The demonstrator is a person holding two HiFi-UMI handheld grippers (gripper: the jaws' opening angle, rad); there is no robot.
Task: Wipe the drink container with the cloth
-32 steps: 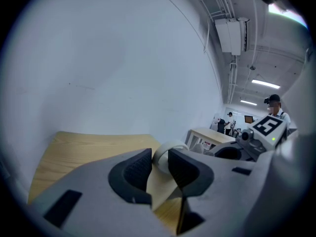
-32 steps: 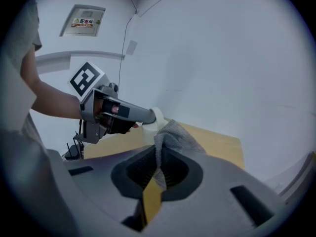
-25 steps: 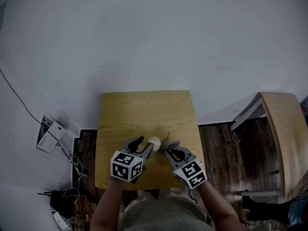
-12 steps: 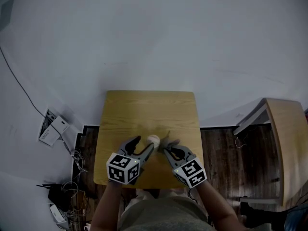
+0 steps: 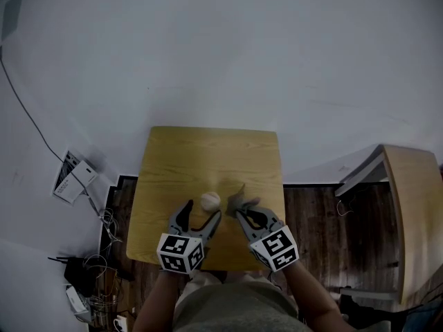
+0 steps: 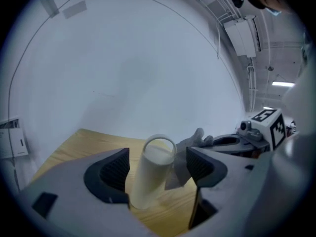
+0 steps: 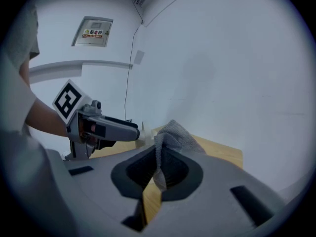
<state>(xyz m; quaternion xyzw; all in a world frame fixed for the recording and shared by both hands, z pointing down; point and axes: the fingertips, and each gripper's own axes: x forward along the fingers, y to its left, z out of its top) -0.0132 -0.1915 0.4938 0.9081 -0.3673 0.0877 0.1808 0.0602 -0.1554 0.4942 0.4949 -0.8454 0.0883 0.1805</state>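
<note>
Cup: a tall, pale cup (image 5: 210, 200) stands upright with its mouth open, toward the 6 o'clock edge of the worktop (image 5: 208, 151), just in front of the person.
Handling of cup: it looks light, thin-walled and smooth, so it is likely to tip or slide under a sideways wipe. The narrow base gives it little footing.
Where to hold it: low to mid on the wall, from two opposite sides. A hard squeeze near the rim could dent it if it is paper or thin plastic.
Left claw: the left claw (image 6: 158, 159) sits at 7 o'clock of the cup with its jaws spreading. The cup stands between them, and the pads do not seem to press on it. For now the cup seems to stand on its own.
Cloth: a small grey cloth (image 7: 170, 137), soft and limp, bunches up at 3 o'clock of the cup and looks just beside it or brushing its wall; I cannot tell which.
Right claw: the right claw (image 7: 158, 169) has its jaws pressed together, pinching a fold of the cloth, the rest flopping forward over the tips.
Risk: wiping now, with the cup loose, would probably push it over toward 9 o'clock.
Surroundings: wood-plank floor (image 5: 315, 213) at 3 o'clock of the worktop.
</note>
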